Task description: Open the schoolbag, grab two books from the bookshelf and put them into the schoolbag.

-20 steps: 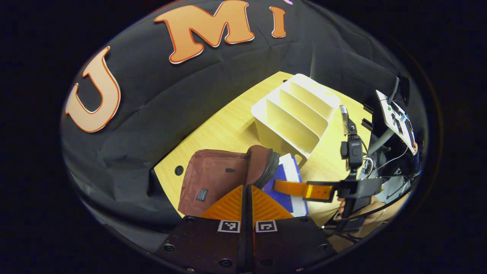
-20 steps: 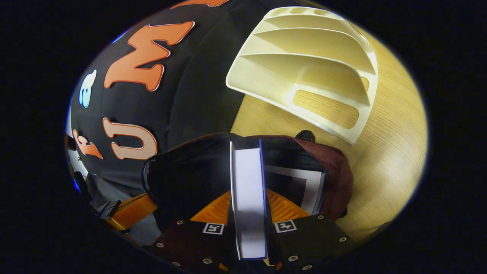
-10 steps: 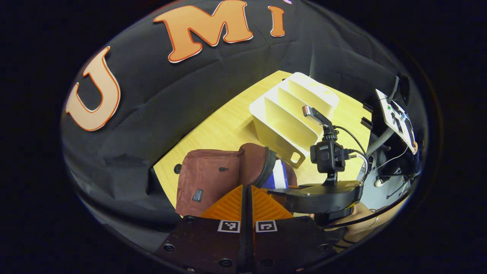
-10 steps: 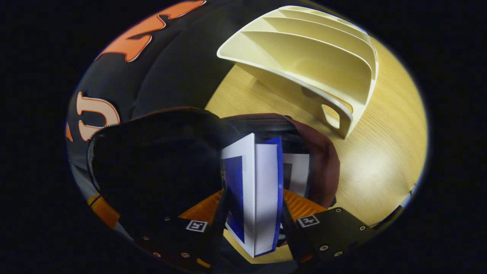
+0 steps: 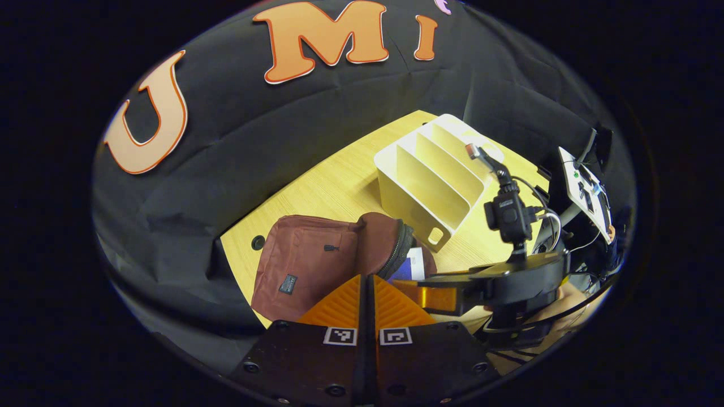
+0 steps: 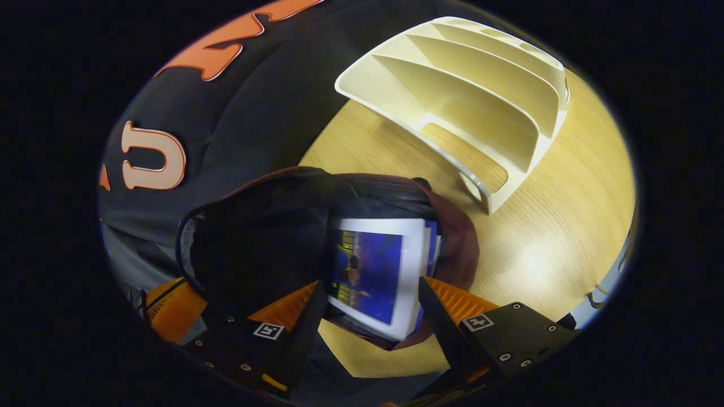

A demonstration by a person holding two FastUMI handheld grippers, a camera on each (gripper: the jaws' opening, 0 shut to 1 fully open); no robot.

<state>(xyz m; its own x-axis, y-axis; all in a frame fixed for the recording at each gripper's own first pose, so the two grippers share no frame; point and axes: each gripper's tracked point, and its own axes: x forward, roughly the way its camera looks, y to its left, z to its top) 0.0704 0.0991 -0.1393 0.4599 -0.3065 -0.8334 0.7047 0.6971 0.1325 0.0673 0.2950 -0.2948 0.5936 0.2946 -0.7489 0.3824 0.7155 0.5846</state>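
Note:
The maroon schoolbag [image 5: 305, 265] lies on the wooden table [image 5: 328, 186] with its flap raised and its dark lining [image 6: 266, 237] showing. A blue-and-white book [image 6: 373, 271] lies flat in the bag's mouth, and the edge of a second book shows under it. My right gripper [image 6: 372, 282] is open, its fingers spread either side of the book without pressing on it; in the left gripper view it reaches in from the right [image 5: 430, 294]. My left gripper [image 5: 367, 278] is shut at the raised flap's edge. The cream bookshelf [image 6: 469, 107] stands empty behind the bag.
The bookshelf [image 5: 435, 181] stands at the table's far right. A stand with a small device [image 5: 585, 181] rises beyond the table's right edge. A round cable hole [image 5: 257, 243] sits near the bag. A person's hand [image 5: 571, 299] holds the right gripper.
The right gripper carried the upright book into the bag's mouth, then opened. The book now lies flat inside. The left gripper stayed shut at the flap.

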